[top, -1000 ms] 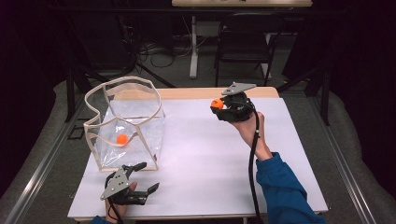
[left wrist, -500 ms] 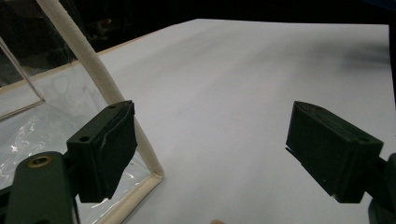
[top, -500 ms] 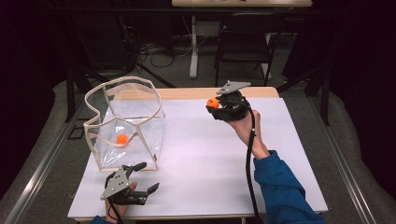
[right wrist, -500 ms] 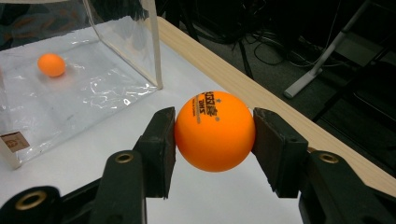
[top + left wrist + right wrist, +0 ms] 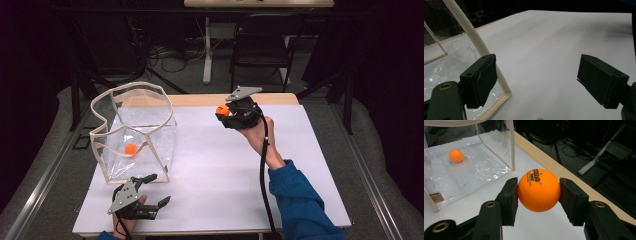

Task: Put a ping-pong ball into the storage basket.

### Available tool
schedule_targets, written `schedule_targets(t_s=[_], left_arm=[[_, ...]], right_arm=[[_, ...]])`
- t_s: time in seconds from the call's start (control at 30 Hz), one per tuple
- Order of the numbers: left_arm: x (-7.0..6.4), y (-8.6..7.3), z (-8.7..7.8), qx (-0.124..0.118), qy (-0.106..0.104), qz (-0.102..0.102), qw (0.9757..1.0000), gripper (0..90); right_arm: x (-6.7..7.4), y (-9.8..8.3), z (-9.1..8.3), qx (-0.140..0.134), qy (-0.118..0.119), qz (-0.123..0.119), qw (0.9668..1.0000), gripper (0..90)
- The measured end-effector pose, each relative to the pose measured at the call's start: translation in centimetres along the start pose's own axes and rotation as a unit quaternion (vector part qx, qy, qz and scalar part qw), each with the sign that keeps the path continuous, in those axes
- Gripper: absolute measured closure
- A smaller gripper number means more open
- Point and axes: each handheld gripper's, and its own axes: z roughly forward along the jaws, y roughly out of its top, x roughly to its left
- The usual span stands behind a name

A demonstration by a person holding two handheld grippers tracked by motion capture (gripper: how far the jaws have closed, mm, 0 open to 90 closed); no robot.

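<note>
Since the earlier frame your right gripper (image 5: pixel 223 111) has drifted slightly toward the bag; your left gripper (image 5: pixel 152 189) has kept its place.

High view: the held orange ball (image 5: pixel 221 110) is half hidden by the gripper body. The clear plastic bag (image 5: pixel 150 125), cream-trimmed and open-topped, stands at the white table's (image 5: pixel 215 170) left, a second ball (image 5: pixel 131 148) inside.

Left gripper view: your jaws stand wide apart, nothing between; the bag's piped corner (image 5: pixel 484 50) passes behind one pad, its top cut off.

Right gripper view: your jaws are clamped on the smooth ball (image 5: pixel 539 190), its printed lettering legible here. The second ball (image 5: pixel 456 155) lies on the bag's crinkled floor.
</note>
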Motion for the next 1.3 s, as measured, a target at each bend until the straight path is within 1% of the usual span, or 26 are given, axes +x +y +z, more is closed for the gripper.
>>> schedule_targets(t_s=[0.73,1.13,1.3], left_arm=[[0.0,0.0,0.0,0.000,0.001,0.000,1.0000,16.1],[0.0,0.0,0.0,0.001,-0.001,0.000,1.0000,16.1],[0.0,0.0,0.0,0.001,0.000,-0.001,1.0000,16.1]], right_arm=[[1.2,1.5,0.7,-0.007,0.015,-0.016,0.9997,50.6],[1.8,2.6,0.8,-0.017,0.022,-0.021,0.9994,50.6],[2.2,3.0,0.9,-0.018,0.025,-0.028,0.9991,50.6]])
